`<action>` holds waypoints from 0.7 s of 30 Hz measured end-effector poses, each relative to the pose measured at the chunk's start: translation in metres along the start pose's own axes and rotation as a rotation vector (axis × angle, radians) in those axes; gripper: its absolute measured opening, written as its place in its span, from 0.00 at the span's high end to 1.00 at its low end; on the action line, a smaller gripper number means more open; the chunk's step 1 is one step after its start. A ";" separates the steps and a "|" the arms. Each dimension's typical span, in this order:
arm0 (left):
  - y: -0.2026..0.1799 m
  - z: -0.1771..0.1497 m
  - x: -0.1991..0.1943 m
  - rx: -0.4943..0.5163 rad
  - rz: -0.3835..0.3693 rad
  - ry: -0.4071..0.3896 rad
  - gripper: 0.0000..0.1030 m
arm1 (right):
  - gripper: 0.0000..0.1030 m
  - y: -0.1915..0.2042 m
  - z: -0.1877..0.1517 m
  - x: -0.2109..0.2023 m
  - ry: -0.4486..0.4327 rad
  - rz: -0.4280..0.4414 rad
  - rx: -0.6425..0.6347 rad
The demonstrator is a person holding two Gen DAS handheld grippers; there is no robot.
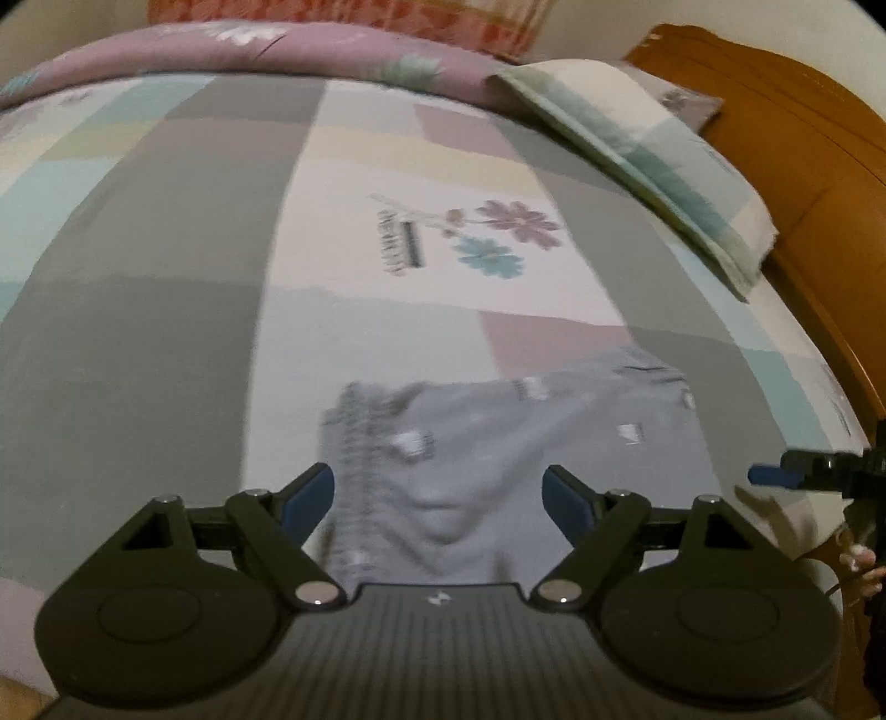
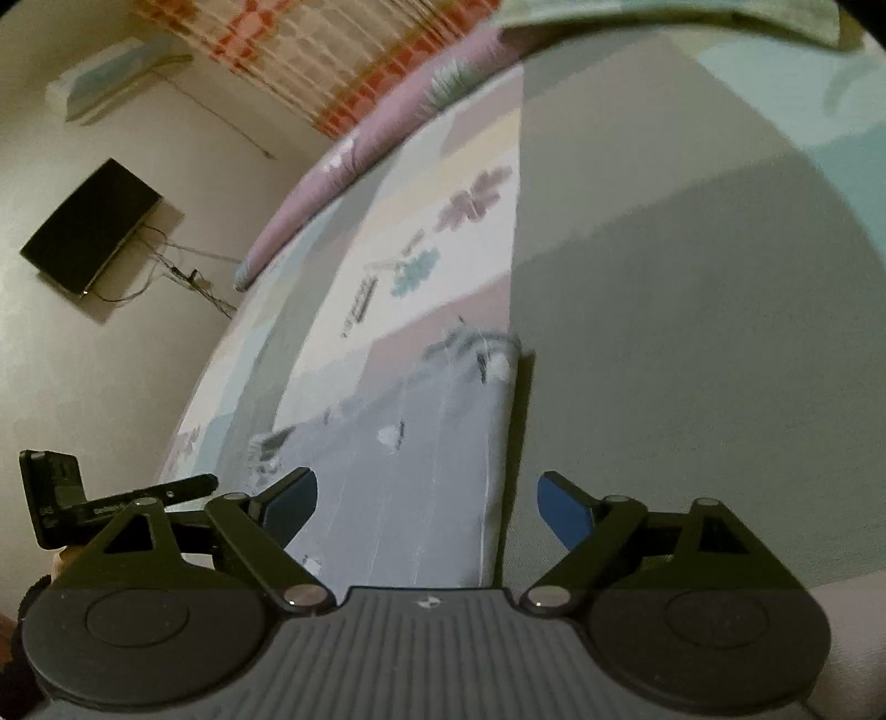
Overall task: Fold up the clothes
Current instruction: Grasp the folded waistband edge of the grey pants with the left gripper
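Note:
A light grey garment (image 1: pixel 498 443) with small white and dark marks lies flat on the patchwork bed sheet (image 1: pixel 183 310); its ribbed edge (image 1: pixel 354 443) is on the left in the left wrist view. My left gripper (image 1: pixel 437 498) hovers over the near part of it, jaws wide open, nothing between the blue pads. In the right wrist view the same garment (image 2: pixel 410 471) runs away from me with a straight edge on its right. My right gripper (image 2: pixel 426 507) stands open over that edge, pads apart from the cloth. The right gripper's tip (image 1: pixel 775 475) shows at the left wrist view's right edge.
A folded quilt (image 1: pixel 266 47) lies along the far side of the bed, a pillow (image 1: pixel 653 166) at the right by the wooden headboard (image 1: pixel 803 155). A dark wall screen (image 2: pixel 91 227) with cables and an air conditioner (image 2: pixel 116 72) hang on the wall beyond the bed.

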State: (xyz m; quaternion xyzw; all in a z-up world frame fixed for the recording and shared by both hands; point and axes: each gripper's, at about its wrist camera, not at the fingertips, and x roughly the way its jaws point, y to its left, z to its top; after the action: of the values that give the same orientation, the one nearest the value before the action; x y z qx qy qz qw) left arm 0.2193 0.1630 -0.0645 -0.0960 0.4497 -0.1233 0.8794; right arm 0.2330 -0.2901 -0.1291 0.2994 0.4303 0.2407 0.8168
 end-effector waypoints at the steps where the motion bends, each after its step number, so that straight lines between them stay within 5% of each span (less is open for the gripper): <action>1: 0.007 -0.003 0.002 -0.018 -0.004 0.011 0.20 | 0.13 -0.001 -0.001 0.006 0.018 0.002 0.005; 7: 0.040 -0.016 0.020 -0.095 -0.054 0.081 0.21 | 0.08 -0.006 -0.003 0.032 0.092 0.036 0.019; 11: 0.051 -0.019 0.036 -0.175 -0.184 0.122 0.21 | 0.07 -0.006 0.003 0.042 0.114 0.072 0.036; 21: 0.072 0.017 0.075 -0.271 -0.357 0.169 0.14 | 0.03 0.000 0.027 0.072 0.149 0.135 0.036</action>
State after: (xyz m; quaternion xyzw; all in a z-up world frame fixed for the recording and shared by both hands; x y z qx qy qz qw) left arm 0.2851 0.2099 -0.1319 -0.2803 0.5100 -0.2229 0.7821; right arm 0.2930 -0.2507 -0.1576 0.3235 0.4729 0.3091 0.7591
